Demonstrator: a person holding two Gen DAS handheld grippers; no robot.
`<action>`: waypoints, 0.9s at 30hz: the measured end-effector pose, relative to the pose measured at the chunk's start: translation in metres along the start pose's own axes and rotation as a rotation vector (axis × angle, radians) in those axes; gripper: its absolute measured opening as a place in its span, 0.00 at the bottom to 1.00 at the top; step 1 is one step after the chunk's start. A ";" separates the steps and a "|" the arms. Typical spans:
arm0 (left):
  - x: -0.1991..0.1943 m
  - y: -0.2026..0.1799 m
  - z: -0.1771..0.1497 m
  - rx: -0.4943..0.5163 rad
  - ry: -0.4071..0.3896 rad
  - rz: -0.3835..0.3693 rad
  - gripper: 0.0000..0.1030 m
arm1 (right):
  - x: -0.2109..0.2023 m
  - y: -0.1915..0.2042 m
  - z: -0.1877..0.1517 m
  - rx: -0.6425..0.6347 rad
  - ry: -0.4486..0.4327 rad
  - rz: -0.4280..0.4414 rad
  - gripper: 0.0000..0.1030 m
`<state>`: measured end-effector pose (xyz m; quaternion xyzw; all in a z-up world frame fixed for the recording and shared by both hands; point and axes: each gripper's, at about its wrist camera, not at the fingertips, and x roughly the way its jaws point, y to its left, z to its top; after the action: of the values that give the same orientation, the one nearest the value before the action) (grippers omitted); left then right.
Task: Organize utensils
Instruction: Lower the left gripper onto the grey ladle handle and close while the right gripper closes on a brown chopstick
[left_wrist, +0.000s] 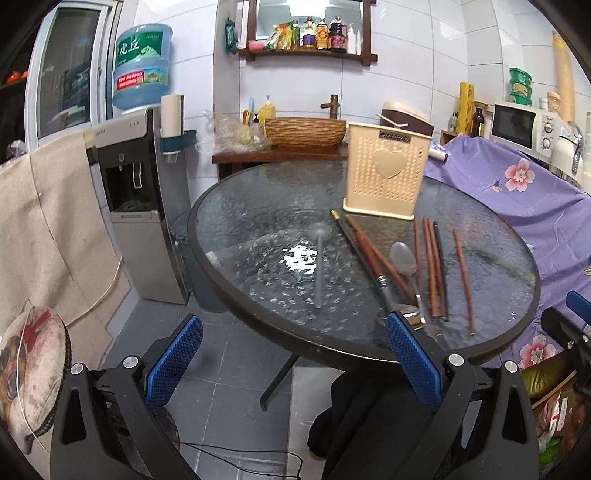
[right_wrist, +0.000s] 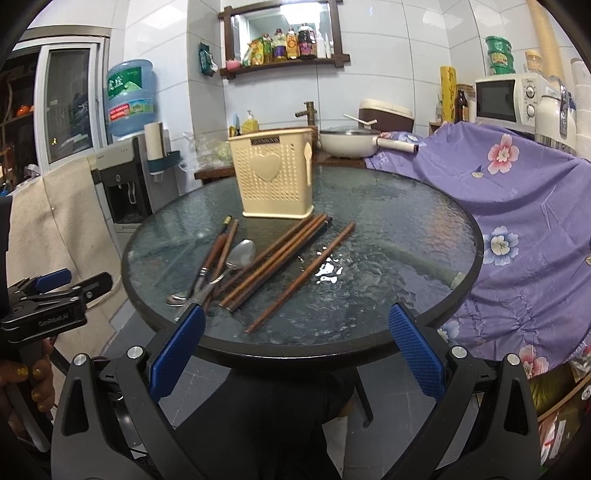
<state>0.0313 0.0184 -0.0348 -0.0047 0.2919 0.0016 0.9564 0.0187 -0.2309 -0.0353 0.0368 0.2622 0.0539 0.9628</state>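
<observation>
The chopsticks (right_wrist: 291, 258) and spoons (right_wrist: 242, 254) lie loose on the glass worktop (right_wrist: 388, 236), just in front of the cream holder (right_wrist: 275, 177), which stands upright near its middle. Both grippers hang short of the near rim, left (left_wrist: 293, 362) and right (right_wrist: 295, 354), fingers spread wide and empty. Best, I judge, to take the lone chopstick (right_wrist: 301, 277) first: it lies apart, so the fingers can straddle it cleanly. The holder's inside is hidden. A pale clear utensil (left_wrist: 319, 266) at left is hard to identify.

a home kitchen: microwave (right_wrist: 499, 96), water dispenser (left_wrist: 136, 192), condiment shelf (left_wrist: 308, 51).
</observation>
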 end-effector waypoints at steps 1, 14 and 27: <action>0.003 0.003 0.000 0.001 0.005 0.001 0.94 | 0.004 -0.002 0.002 0.002 0.009 -0.005 0.95; 0.063 0.002 0.039 0.076 0.078 -0.011 0.72 | 0.084 -0.030 0.043 0.068 0.167 -0.024 0.71; 0.117 -0.007 0.063 0.108 0.174 -0.028 0.60 | 0.166 -0.040 0.081 0.110 0.326 -0.064 0.49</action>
<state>0.1636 0.0117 -0.0478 0.0424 0.3733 -0.0280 0.9263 0.2050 -0.2536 -0.0529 0.0718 0.4186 0.0142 0.9052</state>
